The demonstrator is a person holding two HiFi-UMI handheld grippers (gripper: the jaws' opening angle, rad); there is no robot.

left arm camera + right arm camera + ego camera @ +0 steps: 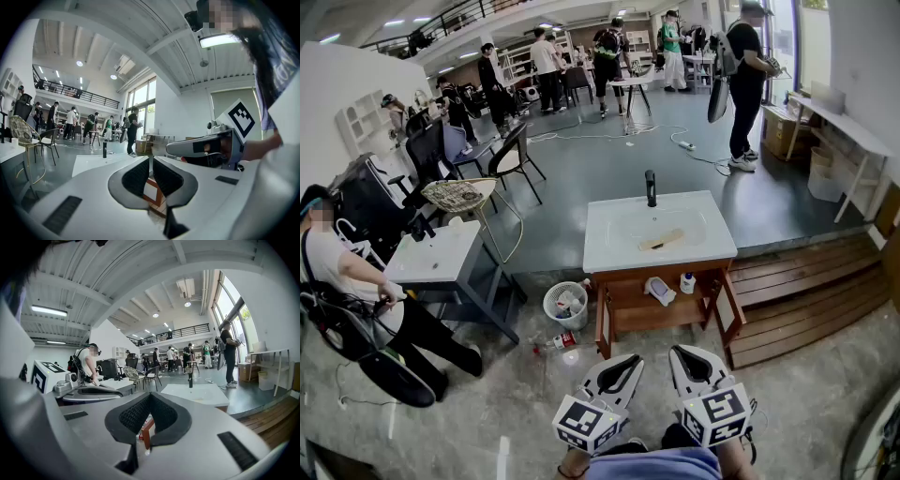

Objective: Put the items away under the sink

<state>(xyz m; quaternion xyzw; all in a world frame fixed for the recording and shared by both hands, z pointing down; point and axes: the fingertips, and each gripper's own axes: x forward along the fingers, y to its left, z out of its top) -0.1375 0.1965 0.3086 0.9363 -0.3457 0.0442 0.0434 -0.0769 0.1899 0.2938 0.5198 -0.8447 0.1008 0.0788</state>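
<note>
Items: a pale wooden-looking piece [661, 241] lies in the basin of the sink [609, 255]. A red-labelled bottle [555, 343] lies on its side on the floor at the cabinet's 8 o'clock.
Already stowed: a blue-capped bottle [687, 282] stands on the shelf [628, 315] under the sink, and a white container [659, 291] lies at its 8 o'clock.
Doors: both cabinet doors [603, 324] stand swung out.
Left hand-held gripper [629, 362]: pressed together, nothing in it, with the cabinet at its 12 o'clock and well apart.
Right hand-held gripper [679, 353]: also pressed together and empty, just beside the left.
Stage: likely the approach – neither loose item is touched yet.
Risk, floor bottle: round and lying down, so an off-centre pinch could roll it toward the waste basket [565, 305] at its 1 o'clock.
Risk, basin piece: it looks thin and lies flat – the jaws may skid on the sink or push it along.
Risk, shelf: the gap between the doors is narrow, so a carried item could tip the blue-capped bottle.
</note>
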